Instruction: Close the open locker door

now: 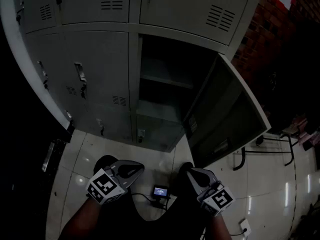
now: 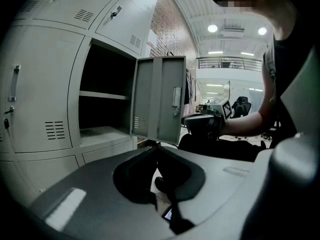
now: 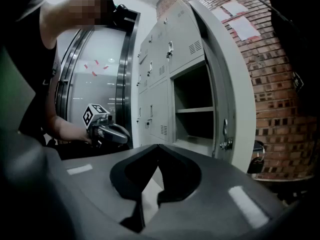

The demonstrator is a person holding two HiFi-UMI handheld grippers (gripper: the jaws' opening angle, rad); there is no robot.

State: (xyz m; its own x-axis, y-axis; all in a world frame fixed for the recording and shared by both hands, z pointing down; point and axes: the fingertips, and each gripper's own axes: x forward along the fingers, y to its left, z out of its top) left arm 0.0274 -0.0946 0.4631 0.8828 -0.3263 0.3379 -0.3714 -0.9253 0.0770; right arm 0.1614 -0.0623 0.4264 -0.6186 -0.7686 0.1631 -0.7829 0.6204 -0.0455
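Observation:
The grey locker bank (image 1: 100, 69) has one compartment (image 1: 165, 84) standing open, with a shelf inside. Its door (image 1: 225, 114) swings out to the right, at a wide angle from the front. The left gripper view shows that door (image 2: 160, 101) from its inner side, and the right gripper view shows its edge and latch (image 3: 226, 144). My left gripper (image 1: 136, 169) and right gripper (image 1: 191, 172) hang low in front of the lockers, well short of the door. Both are shut with nothing between the jaws, the tips meeting (image 2: 155, 147) (image 3: 159, 146).
A small device with a lit screen (image 1: 160, 191) and a cable lies on the tiled floor between the grippers. A metal chair frame (image 1: 265, 149) stands right of the open door. A brick wall (image 1: 270, 34) runs behind it. The neighbouring locker doors are closed.

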